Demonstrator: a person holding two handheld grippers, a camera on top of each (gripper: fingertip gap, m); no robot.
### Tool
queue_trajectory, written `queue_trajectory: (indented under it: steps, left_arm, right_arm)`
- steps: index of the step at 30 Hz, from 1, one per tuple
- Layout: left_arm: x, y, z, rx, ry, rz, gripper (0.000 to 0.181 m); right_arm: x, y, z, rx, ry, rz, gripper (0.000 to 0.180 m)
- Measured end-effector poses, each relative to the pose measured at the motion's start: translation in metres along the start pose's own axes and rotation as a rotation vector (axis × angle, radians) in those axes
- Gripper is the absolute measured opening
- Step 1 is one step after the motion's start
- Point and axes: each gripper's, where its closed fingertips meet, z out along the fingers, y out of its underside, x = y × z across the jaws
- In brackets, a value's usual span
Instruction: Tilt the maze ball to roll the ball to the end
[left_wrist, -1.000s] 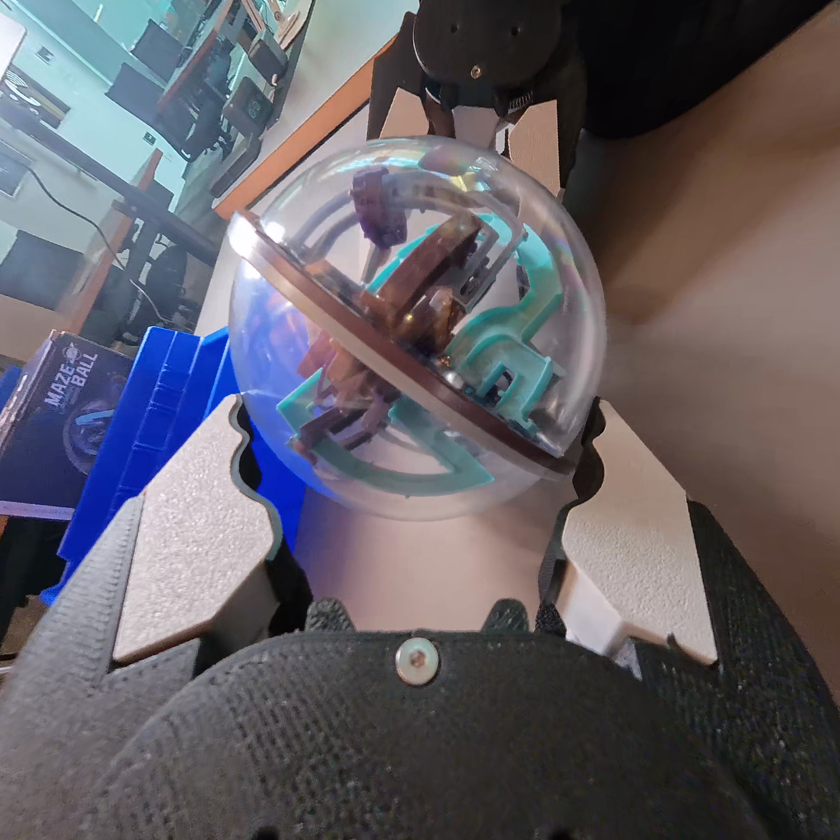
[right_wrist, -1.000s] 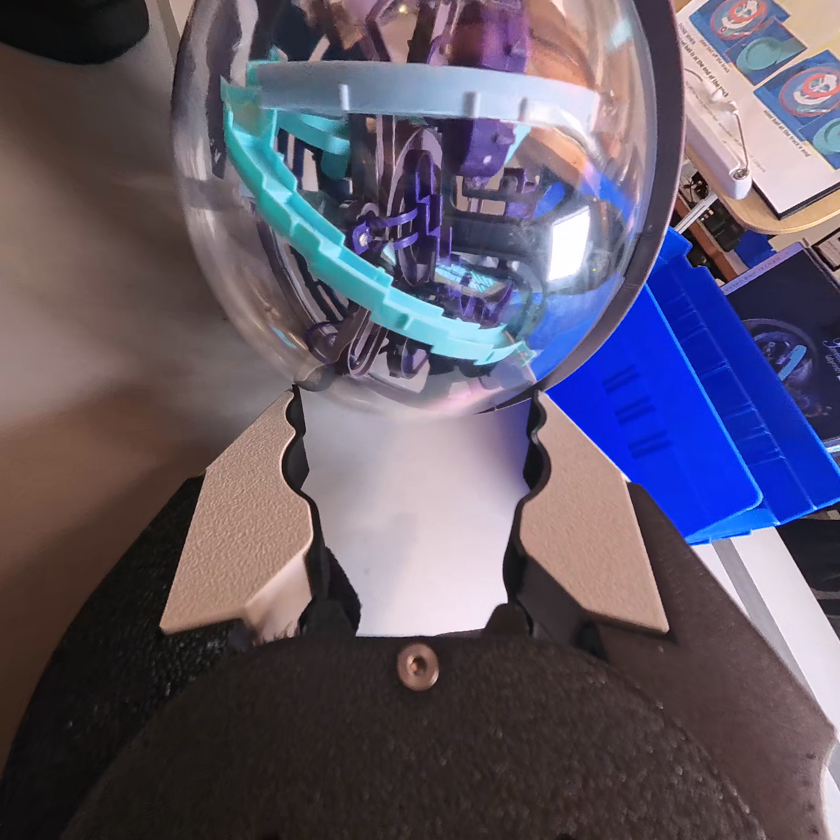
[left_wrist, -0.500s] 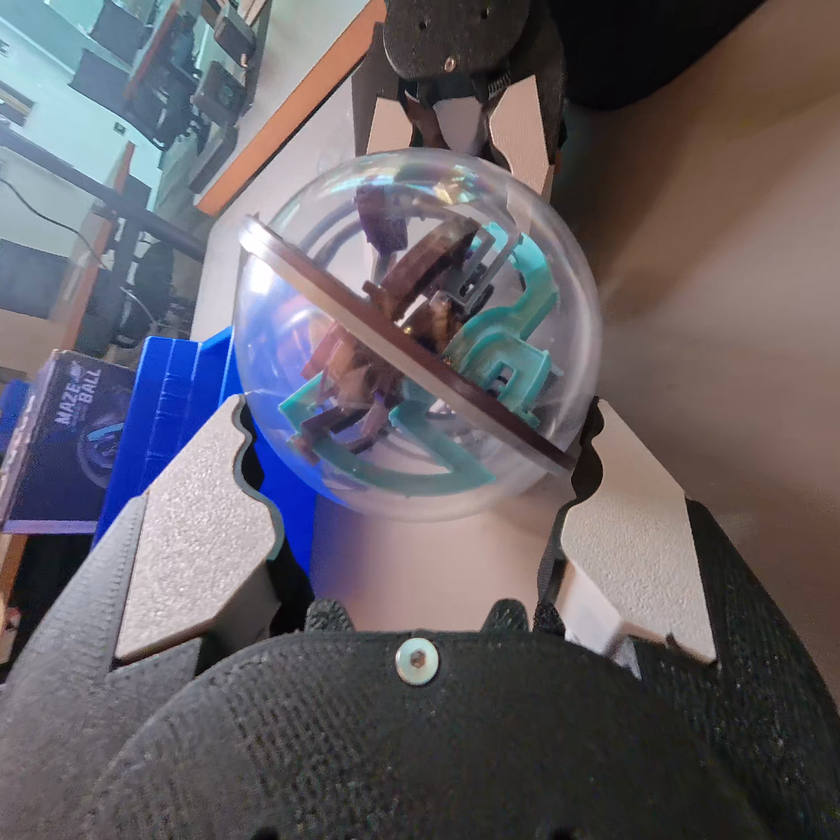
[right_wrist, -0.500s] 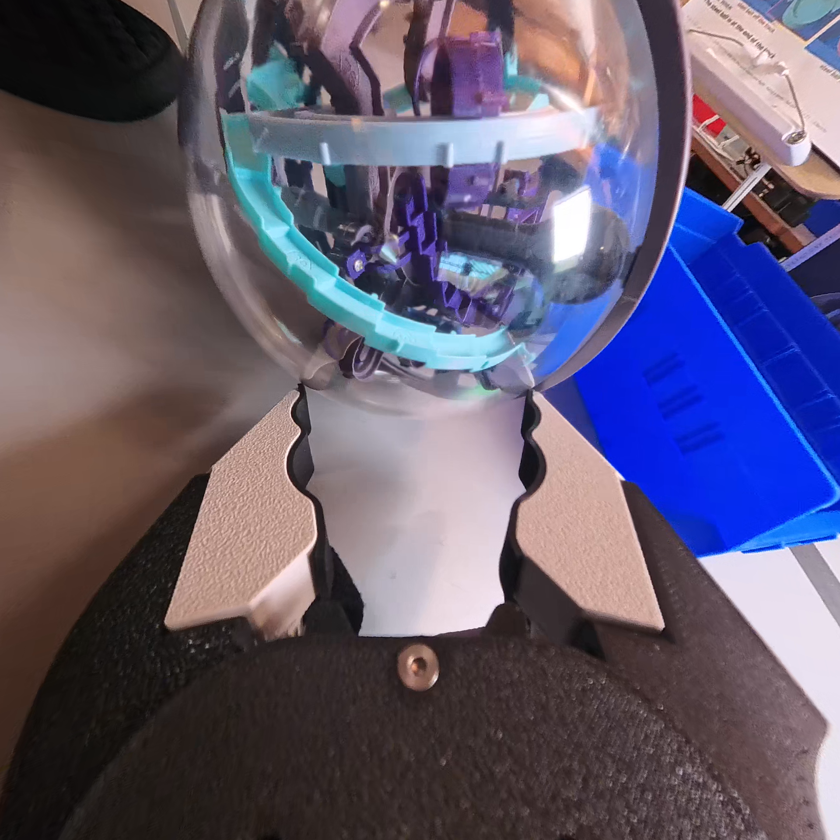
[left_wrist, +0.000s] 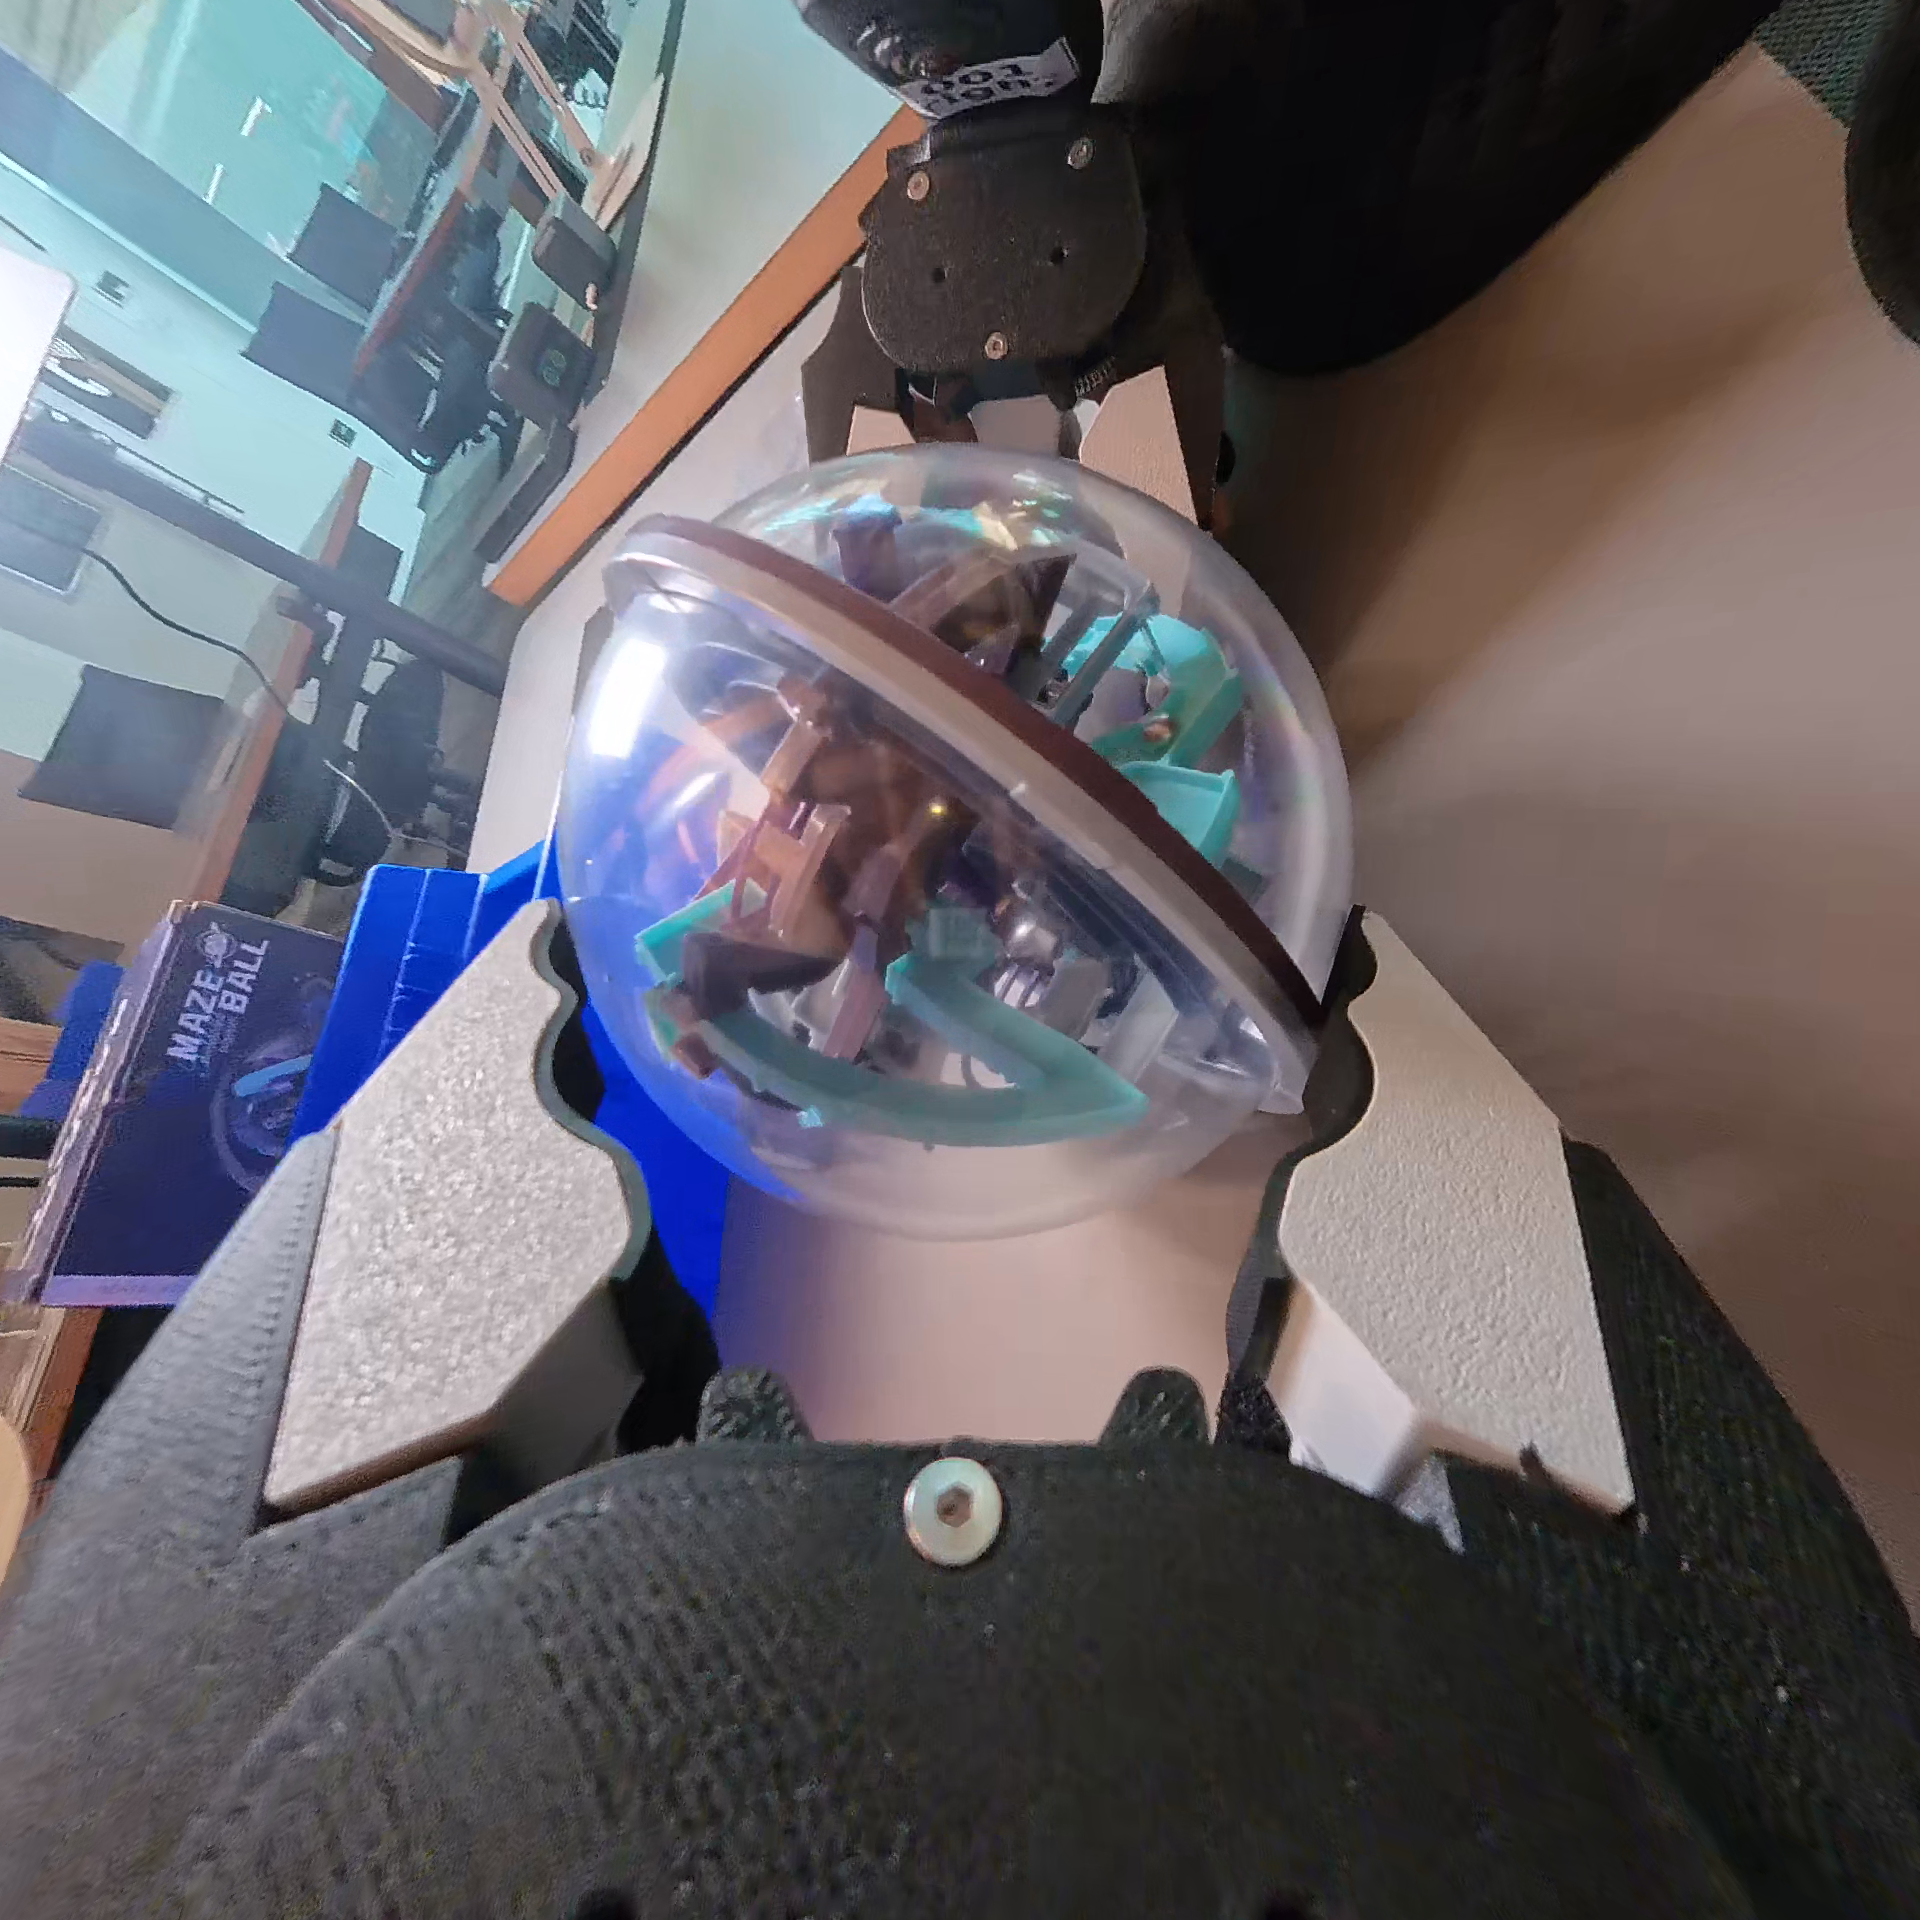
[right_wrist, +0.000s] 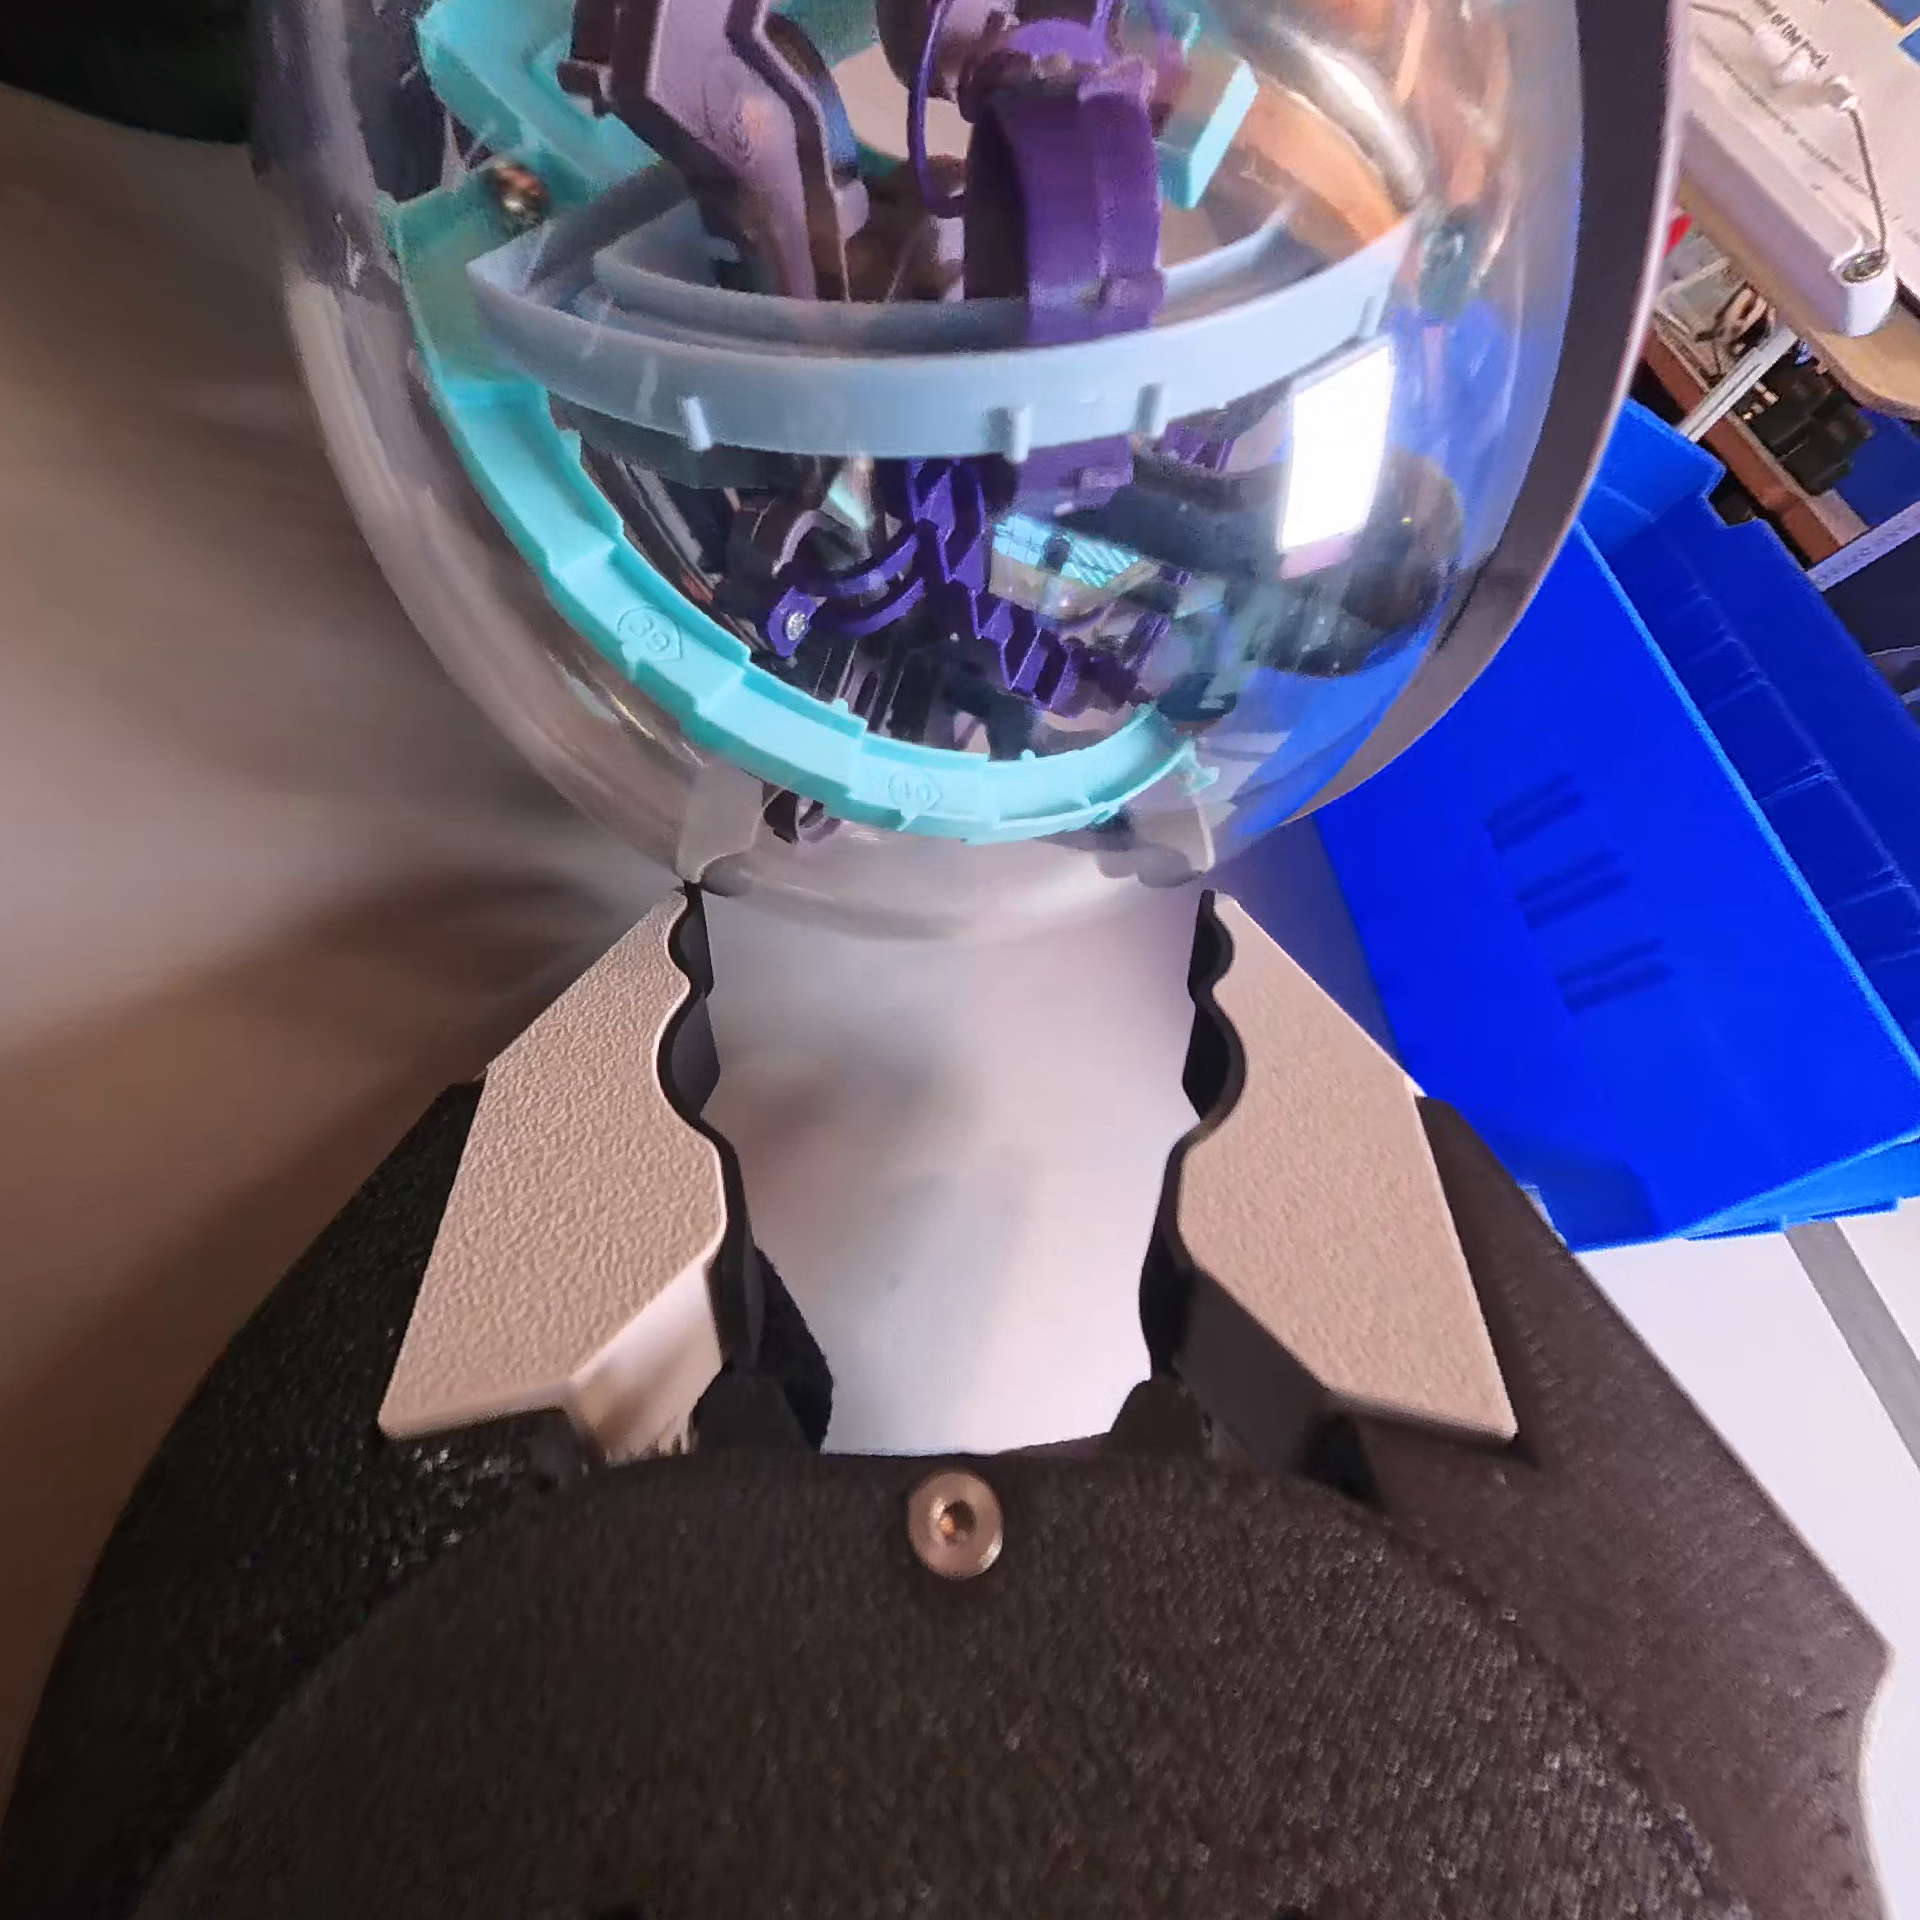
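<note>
Between both grippers | maze ball (left_wrist: 951, 842) (clear) | jaws wide, touching it

Left gripper (left_wrist: 954, 940): coarse black printed body, rounded near housing, one silver hex screw (left_wrist: 952, 1509) at centre; two pale grey, grainy finger plates with wavy black inner edges. Right gripper (right_wrist: 948, 914): same build, same central screw (right_wrist: 954, 1525). Seen far off, its black underside carries small screws and a white label.
</note>
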Motion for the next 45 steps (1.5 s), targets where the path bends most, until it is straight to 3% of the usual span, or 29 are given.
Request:
queue_trajectory:
  steps: [19, 31, 40, 45]
  left_arm:
    - [-0.003, 0.022, -0.015, 0.033, -0.079, -0.094, 0.139]
    - [0.002, 0.029, -0.023, 0.027, -0.1, -0.071, 0.138]
    - [0.006, 0.029, -0.031, 0.034, -0.013, -0.12, 0.137]
    - [0.007, 0.026, -0.034, 0.064, 0.092, -0.193, 0.137]
  right_arm:
    - [-0.004, -0.022, -0.004, 0.116, -0.024, 0.068, 0.076]
    - [-0.01, -0.032, -0.004, 0.151, -0.032, 0.065, 0.076]
    - [-0.011, -0.038, -0.009, 0.196, -0.101, 0.12, 0.073]
    - [0.007, -0.046, -0.028, 0.262, -0.202, 0.232, 0.06]
